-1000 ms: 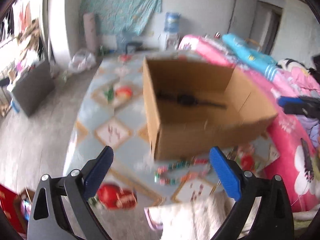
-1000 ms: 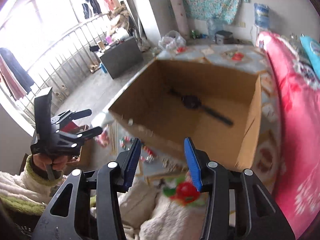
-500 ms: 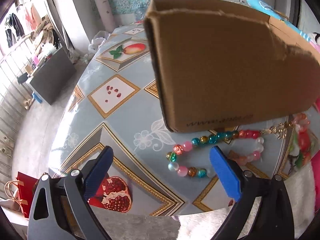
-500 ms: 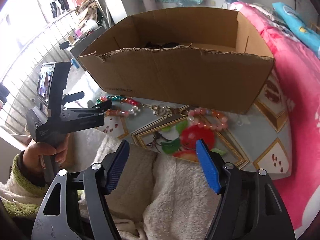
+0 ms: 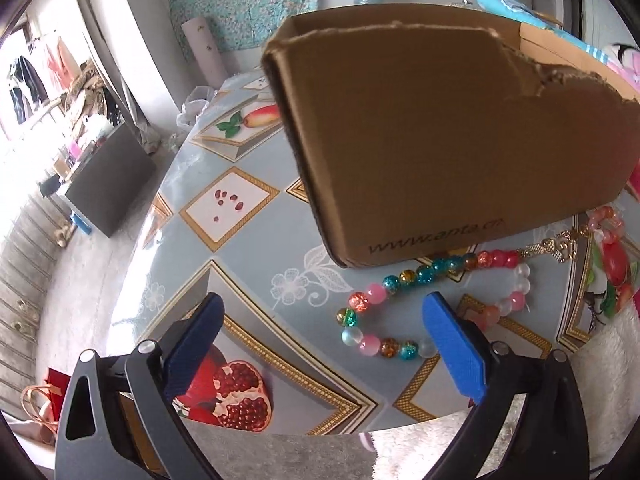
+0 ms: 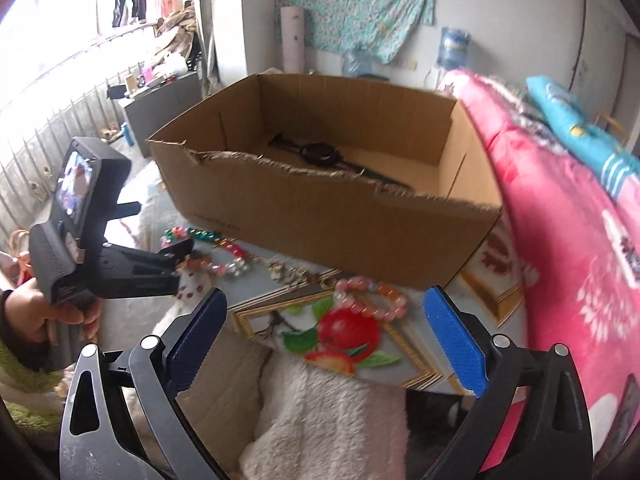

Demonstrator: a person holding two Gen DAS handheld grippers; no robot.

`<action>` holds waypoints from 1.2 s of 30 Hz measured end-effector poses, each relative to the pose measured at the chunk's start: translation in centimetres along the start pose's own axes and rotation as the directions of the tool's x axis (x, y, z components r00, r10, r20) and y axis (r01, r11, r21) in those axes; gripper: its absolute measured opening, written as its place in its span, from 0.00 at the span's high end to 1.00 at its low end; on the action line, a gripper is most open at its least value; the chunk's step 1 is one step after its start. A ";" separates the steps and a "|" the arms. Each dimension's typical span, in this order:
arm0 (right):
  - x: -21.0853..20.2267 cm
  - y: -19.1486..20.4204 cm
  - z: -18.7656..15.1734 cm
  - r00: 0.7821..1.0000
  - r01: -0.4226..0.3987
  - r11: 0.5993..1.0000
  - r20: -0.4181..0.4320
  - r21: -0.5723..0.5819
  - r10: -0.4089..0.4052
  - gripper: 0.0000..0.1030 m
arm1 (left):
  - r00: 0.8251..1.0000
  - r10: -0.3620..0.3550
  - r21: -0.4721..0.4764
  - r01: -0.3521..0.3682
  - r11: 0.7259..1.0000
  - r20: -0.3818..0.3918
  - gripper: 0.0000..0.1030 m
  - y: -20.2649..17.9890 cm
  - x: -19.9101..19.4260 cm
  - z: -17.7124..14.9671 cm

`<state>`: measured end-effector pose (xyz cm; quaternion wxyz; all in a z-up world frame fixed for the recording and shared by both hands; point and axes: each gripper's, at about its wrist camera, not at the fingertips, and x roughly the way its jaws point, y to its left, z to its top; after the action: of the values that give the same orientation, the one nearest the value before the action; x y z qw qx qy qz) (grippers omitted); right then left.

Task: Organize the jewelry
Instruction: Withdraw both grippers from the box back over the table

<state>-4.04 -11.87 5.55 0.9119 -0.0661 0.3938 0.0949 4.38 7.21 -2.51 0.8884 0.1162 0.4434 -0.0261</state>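
Glass-like beads of the necklace (image 5: 416,304) just ahead of the wide-open, empty left gripper (image 5: 324,334) may roll from its pads; the right gripper (image 6: 326,334) is likewise spread and empty.

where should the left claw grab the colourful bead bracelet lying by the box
Probably the near arc of the multicoloured glass-bead bracelet, coming straight down from above with fingers across the strand. It lies flat as an open loop on the table, and its far arc runs tight against the brown cardboard box.
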 end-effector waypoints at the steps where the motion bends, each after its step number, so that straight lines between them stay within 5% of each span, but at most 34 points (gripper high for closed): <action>1: 0.1 0.1 0.0 1.000 0.013 1.000 0.005 -0.010 -0.013 0.08 | 1.000 -0.009 -0.011 0.008 1.000 -0.004 0.05 0.2 0.0 0.0; 7: -0.4 0.3 0.6 0.996 0.063 0.997 0.067 -0.042 -0.060 0.08 | 0.998 -0.060 -0.070 0.059 0.996 -0.023 0.05 1.3 0.3 0.1; 20: -2.3 -0.4 1.4 0.972 0.022 1.000 0.236 -0.021 -0.016 0.08 | 0.994 -0.107 -0.118 0.102 0.988 -0.036 0.05 2.5 1.4 0.3; 36: 0.9 -0.6 0.8 0.986 -0.150 0.980 0.095 0.132 0.138 0.08 | 0.991 -0.129 -0.078 0.127 0.989 -0.020 0.05 2.6 1.3 0.2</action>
<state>-2.79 -12.15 5.46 0.9210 0.0303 0.3638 0.1358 5.70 9.76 -2.94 0.8831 0.0539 0.4616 -0.0647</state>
